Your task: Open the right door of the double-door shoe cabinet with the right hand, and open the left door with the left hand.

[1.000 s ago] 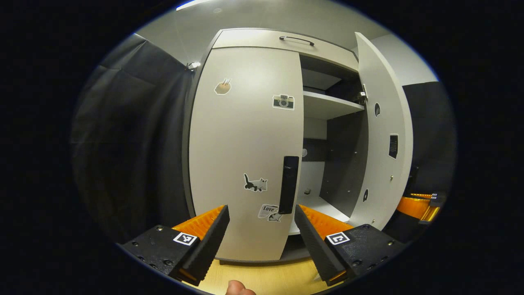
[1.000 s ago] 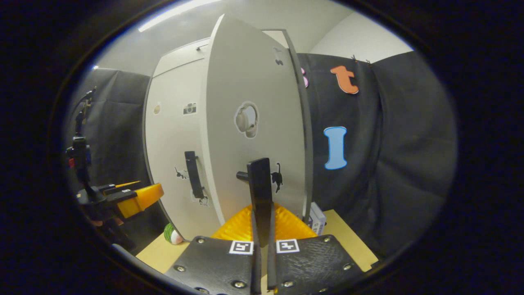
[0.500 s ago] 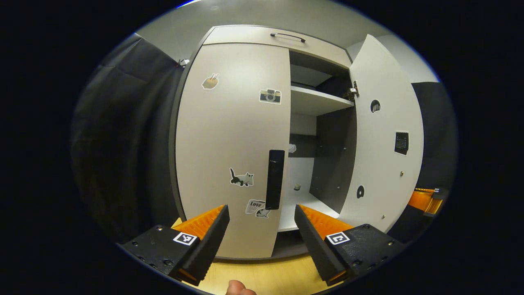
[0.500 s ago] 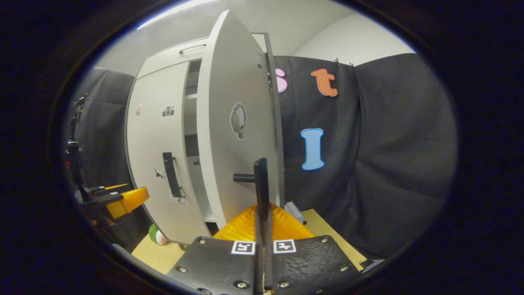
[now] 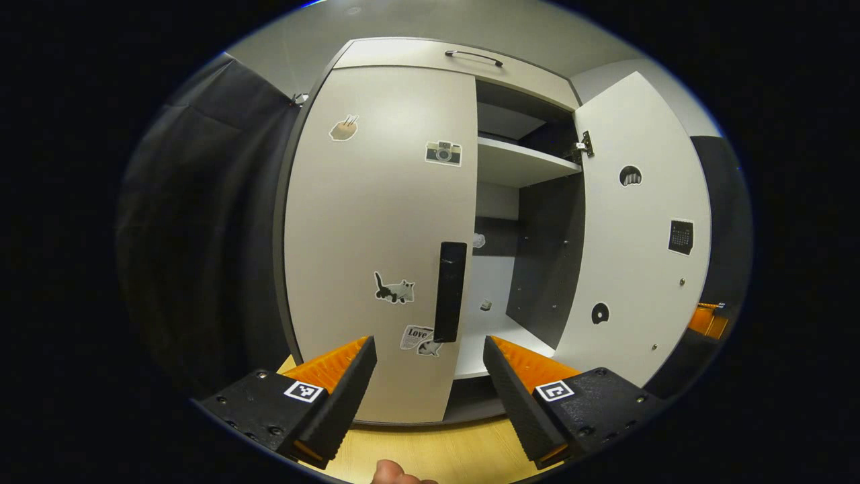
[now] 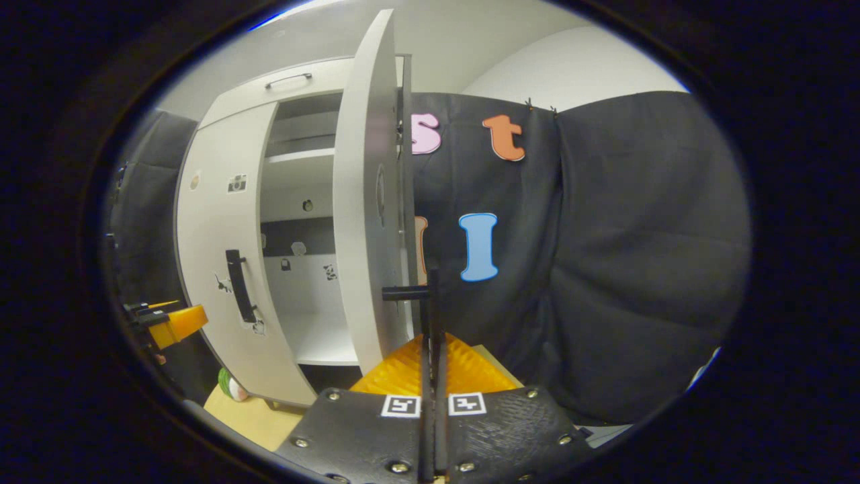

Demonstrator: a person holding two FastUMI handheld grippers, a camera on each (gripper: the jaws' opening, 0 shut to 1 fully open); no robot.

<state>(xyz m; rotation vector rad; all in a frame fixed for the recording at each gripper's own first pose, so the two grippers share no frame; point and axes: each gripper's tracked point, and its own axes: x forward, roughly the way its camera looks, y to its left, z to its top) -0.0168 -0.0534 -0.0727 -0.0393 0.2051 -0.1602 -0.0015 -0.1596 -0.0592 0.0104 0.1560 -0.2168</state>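
The shoe cabinet (image 5: 470,60) is seen standing upright on a pale wooden floor (image 5: 430,450), with black cloth hung on both sides of it. Its left door (image 5: 376,235) is shut and flush with the cabinet front; its right door (image 5: 638,235) is swung well out, so that the interior is laid open — a white shelf (image 5: 517,168) near the top, dark side walls and a pale bottom board below.

In the right gripper view the right door (image 6: 366,202) is seen almost edge-on, and its black handle (image 6: 430,302) is clamped between the two fingers of the right gripper (image 6: 433,349), whose jaws are closed to a narrow slit around the bar.

In the left gripper view the left gripper (image 5: 430,363) is held in front of the shut door, its jaws spread wide and nothing held between them. The left door's black handle (image 5: 450,292) stands vertical near the door's free edge, just above and between the two fingers, not touched by either.

Small stickers are borne on the left door — a camera (image 5: 443,152), a cat (image 5: 394,289).

A small green and white ball (image 6: 230,386) lies on the floor beside the cabinet's left foot in the right gripper view.
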